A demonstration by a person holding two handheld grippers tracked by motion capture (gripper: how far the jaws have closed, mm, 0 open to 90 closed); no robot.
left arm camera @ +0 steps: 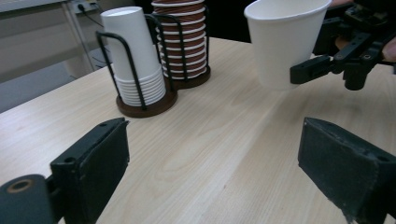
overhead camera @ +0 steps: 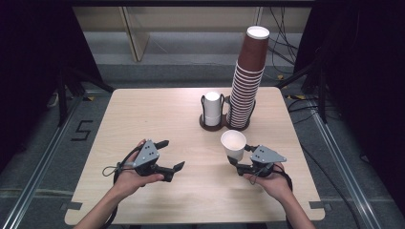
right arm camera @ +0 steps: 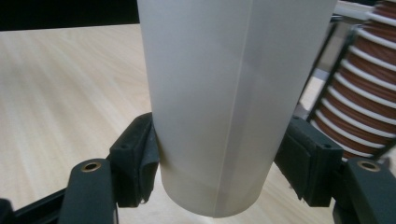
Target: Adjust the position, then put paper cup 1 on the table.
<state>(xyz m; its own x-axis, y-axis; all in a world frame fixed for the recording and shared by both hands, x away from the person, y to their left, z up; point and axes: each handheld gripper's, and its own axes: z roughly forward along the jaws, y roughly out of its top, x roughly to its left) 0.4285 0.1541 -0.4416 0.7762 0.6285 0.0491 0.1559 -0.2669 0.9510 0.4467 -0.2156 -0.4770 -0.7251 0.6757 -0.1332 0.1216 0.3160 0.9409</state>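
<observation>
Broadly, largest first.
Table [overhead camera: 143, 119]: pale wood, bore everything.
Brown cup stack [overhead camera: 248, 78]: tall, far right, in a wire holder.
White cup stack [overhead camera: 212, 109]: just left of it, shorter.
Right gripper [overhead camera: 240, 162]: near right, jaws clamped on the white cup [overhead camera: 233, 144], upright, clear of the table.
Left gripper [overhead camera: 171, 155]: near left, jaws apart, nothing between them.

A dark figure "5" [overhead camera: 82, 130] is marked on the grey floor [overhead camera: 38, 157], well beyond the left gripper [overhead camera: 170, 155], off the table's edge.
</observation>
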